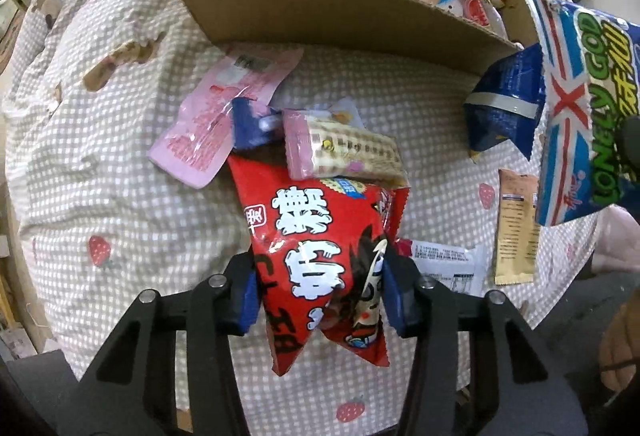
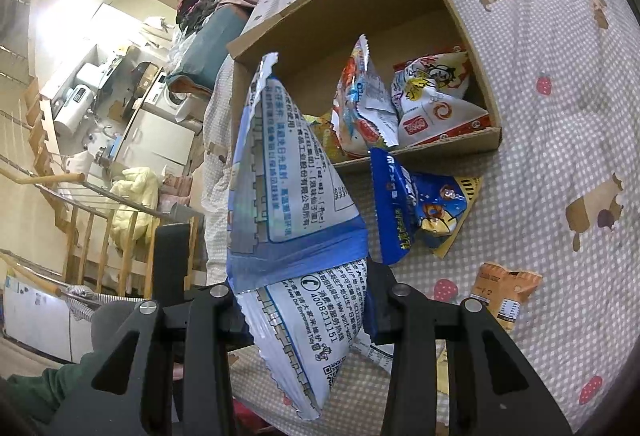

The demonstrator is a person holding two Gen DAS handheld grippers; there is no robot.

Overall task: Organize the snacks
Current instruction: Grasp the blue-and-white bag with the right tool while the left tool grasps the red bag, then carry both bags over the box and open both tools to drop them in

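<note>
Red foil bag: a puffed, glossy red snack bag with white characters [image 1: 320, 268] lies on the checked strawberry-print bedcover [image 1: 100, 171], on the near side of the brown cardboard box [image 1: 320, 11], with a small pink-and-cream wafer packet [image 1: 340, 143] resting on its far end.
Left tongs: the left gripper [image 1: 318, 292] points steeply down with its blue pads on either side of the red bag's lower half; the right pad dents the foil, so I judge the jaws are pinching it at a middling gap, the grip not yet firm.
Right tongs: the right gripper [image 2: 302, 312] is closed partway on a blue-and-white crinkle-edged snack bag [image 2: 288, 203], held up in the air just in front of the box's open top.
Box: several packets already sit inside, among them a white-and-red bag [image 2: 436, 103].
Loose near the box: a dark blue bag [image 2: 416, 207] against its near wall, a pink flat sachet [image 1: 216, 123] and a tan slim sachet [image 1: 516, 228] further out on the cover.
Handling: the red bag looks light, air-filled and soft; the film is slick and gives way under pressure, and the contents likely crush.
Where to grip: across a sealed end seam or a flattened fold, not the bulging middle, using gentle pressure.
Risk: the wafer packet probably slides off when the bag lifts.
</note>
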